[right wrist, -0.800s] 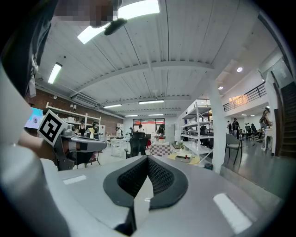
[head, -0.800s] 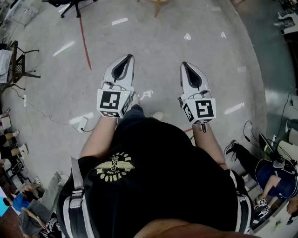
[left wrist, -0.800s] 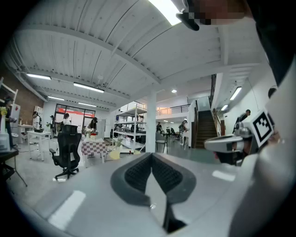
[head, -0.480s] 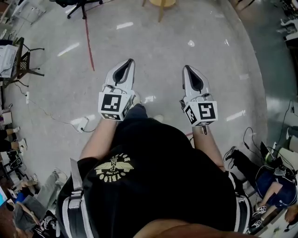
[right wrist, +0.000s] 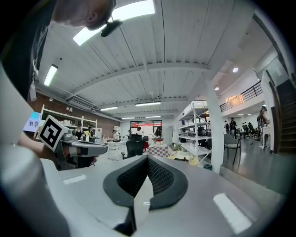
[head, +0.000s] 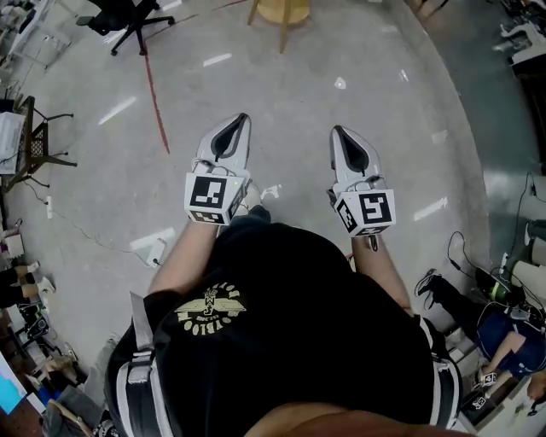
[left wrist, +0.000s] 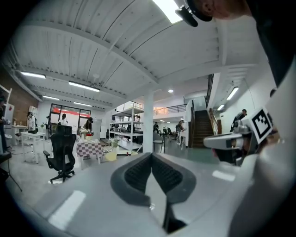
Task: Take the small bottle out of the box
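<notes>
Small bottle and box: outside every view. Left hand-held gripper [head: 240, 120] and right hand-held gripper [head: 338, 131] both closed, empty, level above the floor [head: 286, 94].

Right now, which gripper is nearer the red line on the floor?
Left. In the head view the left gripper is just right of the red line; the right gripper is farther right again.

The floor [head: 281, 94] ahead of the left gripper [head: 240, 120] and the right gripper [head: 336, 131] lies bare, so both have open room forward, and an open gap runs between them. Farther off stand a wooden stool [head: 284, 12] and a black office chair [head: 119, 17]. To the left, a cable [head: 85, 224] and a white power strip [head: 152, 245] lie on the floor. A white pillar [left wrist: 148, 122] rises well ahead.
</notes>
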A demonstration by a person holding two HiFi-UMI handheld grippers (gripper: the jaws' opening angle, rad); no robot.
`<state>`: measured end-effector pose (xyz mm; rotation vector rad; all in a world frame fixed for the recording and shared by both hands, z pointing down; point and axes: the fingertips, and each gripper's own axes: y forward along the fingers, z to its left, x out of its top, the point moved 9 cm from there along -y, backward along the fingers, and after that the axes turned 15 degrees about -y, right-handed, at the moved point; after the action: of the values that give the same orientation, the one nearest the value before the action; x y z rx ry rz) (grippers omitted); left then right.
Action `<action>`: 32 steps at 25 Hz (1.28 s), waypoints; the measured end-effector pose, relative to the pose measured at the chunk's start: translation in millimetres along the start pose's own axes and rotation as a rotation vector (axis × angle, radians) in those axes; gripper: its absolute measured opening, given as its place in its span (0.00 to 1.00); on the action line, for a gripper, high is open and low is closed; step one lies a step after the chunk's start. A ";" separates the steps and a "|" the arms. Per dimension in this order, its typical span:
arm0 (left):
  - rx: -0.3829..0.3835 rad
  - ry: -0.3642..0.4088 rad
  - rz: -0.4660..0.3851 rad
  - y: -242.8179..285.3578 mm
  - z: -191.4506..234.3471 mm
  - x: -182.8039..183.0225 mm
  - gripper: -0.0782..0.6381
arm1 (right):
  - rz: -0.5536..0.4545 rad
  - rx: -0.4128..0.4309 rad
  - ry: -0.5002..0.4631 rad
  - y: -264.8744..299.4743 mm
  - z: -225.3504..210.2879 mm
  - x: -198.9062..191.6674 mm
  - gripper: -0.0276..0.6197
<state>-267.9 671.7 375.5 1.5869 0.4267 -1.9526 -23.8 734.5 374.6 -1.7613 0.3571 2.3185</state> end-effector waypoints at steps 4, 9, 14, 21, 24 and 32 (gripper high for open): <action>-0.050 -0.008 -0.004 27.7 31.5 15.3 0.11 | 0.024 -0.028 -0.018 41.0 2.1 10.1 0.05; -0.085 -0.031 0.002 53.7 79.3 26.4 0.11 | 0.050 -0.051 -0.039 88.8 15.4 17.1 0.05; -0.093 -0.052 -0.003 67.6 111.6 35.4 0.11 | 0.061 -0.072 -0.057 112.7 26.7 30.4 0.05; -0.113 -0.087 -0.007 77.2 117.7 34.0 0.11 | 0.065 -0.101 -0.073 111.6 24.8 40.7 0.05; -0.115 -0.092 -0.003 75.6 115.1 30.1 0.11 | 0.065 -0.096 -0.061 108.5 25.6 37.5 0.05; -0.065 -0.091 0.045 79.5 120.6 25.9 0.11 | 0.046 -0.047 -0.026 130.7 17.0 29.1 0.05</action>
<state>-316.0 533.6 388.4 1.4493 0.4103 -1.9485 -87.3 616.4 359.6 -1.7608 0.3447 2.3975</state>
